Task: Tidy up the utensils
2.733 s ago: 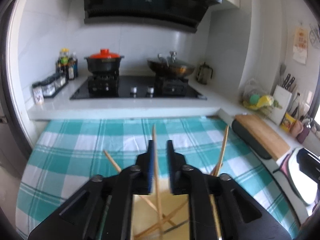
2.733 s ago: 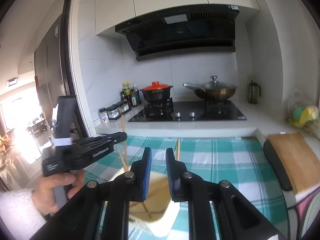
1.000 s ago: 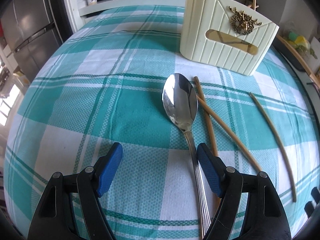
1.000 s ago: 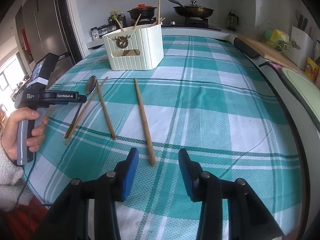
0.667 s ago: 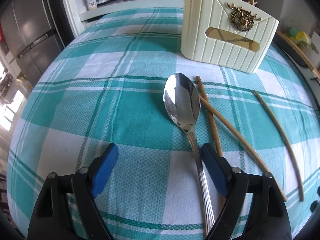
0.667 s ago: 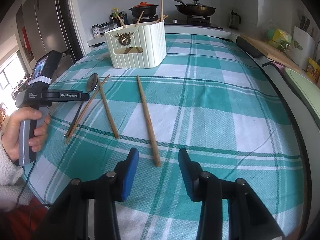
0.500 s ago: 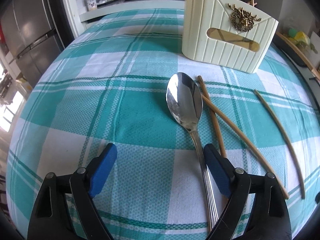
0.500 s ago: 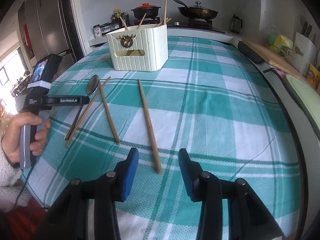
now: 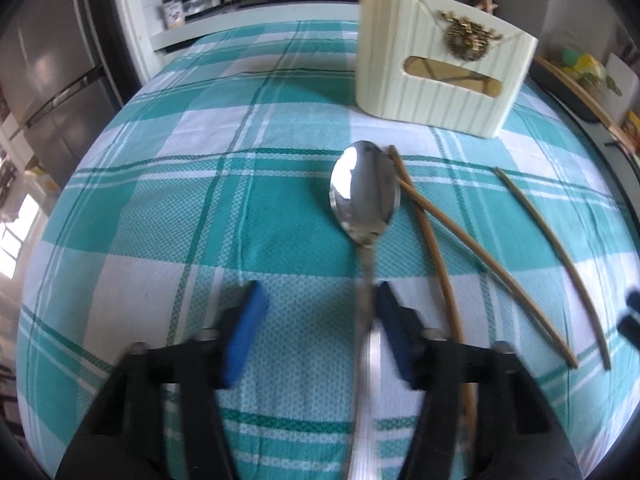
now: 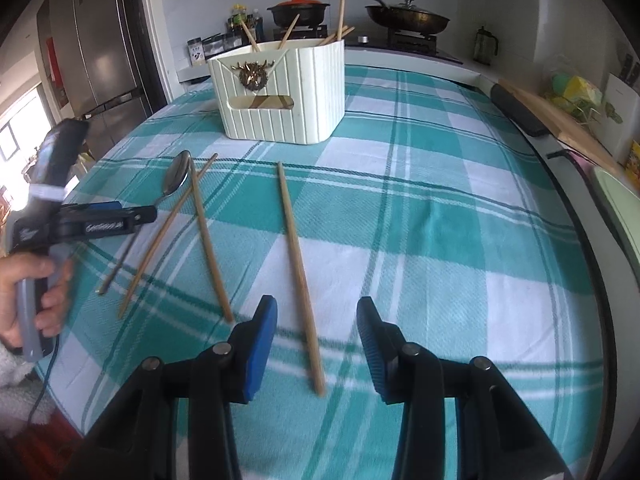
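A steel spoon [image 9: 364, 196] lies on the teal checked cloth, bowl toward the cream utensil holder [image 9: 436, 72]; it also shows in the right wrist view [image 10: 176, 172]. My left gripper [image 9: 316, 328] is open, lowered over the spoon's handle, which runs just inside the right pad [image 9: 394, 332]. Two crossed wooden chopsticks [image 9: 436, 248] lie right of the spoon. My right gripper [image 10: 316, 340] is open around the near end of a lone chopstick [image 10: 296, 260]. The holder [image 10: 280, 92] has several chopsticks standing in it.
A third chopstick [image 9: 560, 260] lies at the right in the left wrist view. A stove with pots [image 10: 404, 16] stands behind the table. A cutting board [image 10: 560, 120] and a green plate [image 10: 624, 208] lie along the right counter. A fridge [image 10: 100, 52] stands left.
My left gripper has moved forward and down over the spoon handle and its jaws have narrowed. My right gripper has moved slightly closer to the lone chopstick.
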